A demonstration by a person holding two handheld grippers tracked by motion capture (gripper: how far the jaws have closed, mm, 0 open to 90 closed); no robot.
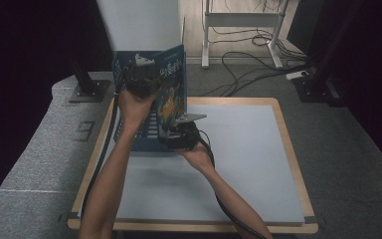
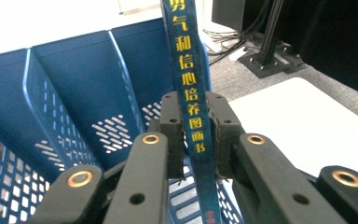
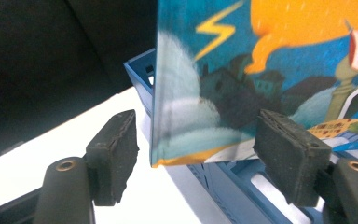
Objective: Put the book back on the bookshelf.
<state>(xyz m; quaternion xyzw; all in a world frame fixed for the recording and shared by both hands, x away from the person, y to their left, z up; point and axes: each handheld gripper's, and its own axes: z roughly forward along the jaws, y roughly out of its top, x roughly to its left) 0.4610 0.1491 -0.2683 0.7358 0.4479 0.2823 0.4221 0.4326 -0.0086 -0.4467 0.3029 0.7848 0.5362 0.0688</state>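
while one book [image 1: 171,84] stands upright over the blue rack [image 1: 146,134], two grippers attend it. the left gripper [image 1: 139,74] sits high at the book's top, and in the left gripper view its fingers [image 2: 172,135] are pinching the narrow spine [image 2: 189,88], one pad on each side, the yellow lettering running between them. the right gripper [image 1: 179,132] is lower, at the book's bottom corner; in the right gripper view its two fingers [image 3: 114,154] stand spread, one on either side of that corner, with a gap between each pad and the cover, so they are not pressing on it. there the corner hangs just above the rack's edge.

one rack is on the tabletop [image 1: 238,164], at its far left part; the left gripper view shows three slanted dividers with slotted walls, and the book is just beside the nearest one. two forearms come in from the bottom of the high view, one to each gripper. one cable trails from each gripper.
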